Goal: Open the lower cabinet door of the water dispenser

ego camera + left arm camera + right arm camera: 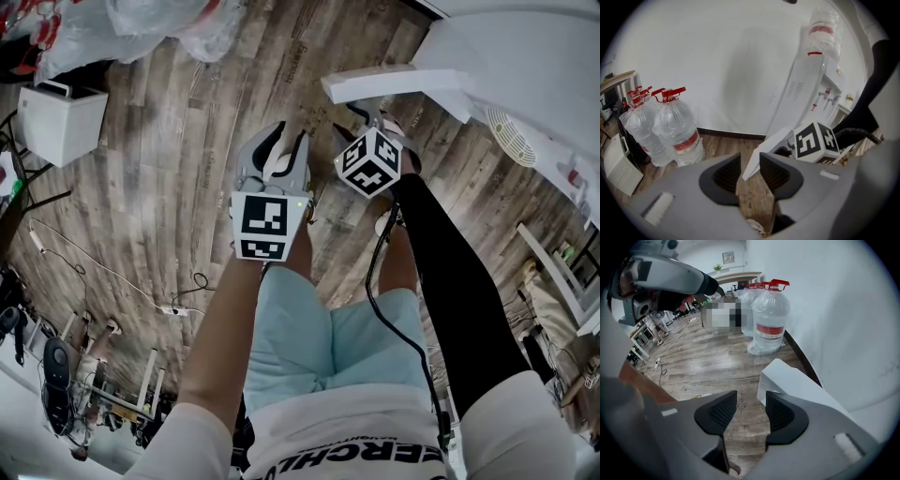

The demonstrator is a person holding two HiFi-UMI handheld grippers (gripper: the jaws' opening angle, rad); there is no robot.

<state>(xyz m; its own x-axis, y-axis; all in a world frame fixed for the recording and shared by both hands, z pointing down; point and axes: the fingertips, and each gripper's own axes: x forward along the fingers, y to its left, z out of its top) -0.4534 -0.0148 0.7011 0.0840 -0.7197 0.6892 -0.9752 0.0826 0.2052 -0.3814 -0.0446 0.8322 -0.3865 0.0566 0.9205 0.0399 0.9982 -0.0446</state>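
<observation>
At least three large clear water jugs (pixel 677 129) with red caps and red label bands, whose print is too small to read, stand on the wooden floor (pixel 169 216) against the wall and look filled. One more bottle (pixel 824 30) sits atop the white water dispenser (pixel 801 89). The dispenser's lower cabinet door (pixel 394 82) stands swung open, near both grippers. The left gripper (pixel 750 166) and the right gripper (pixel 746 404) each hold their claw narrowly apart, gripping nothing.
</observation>
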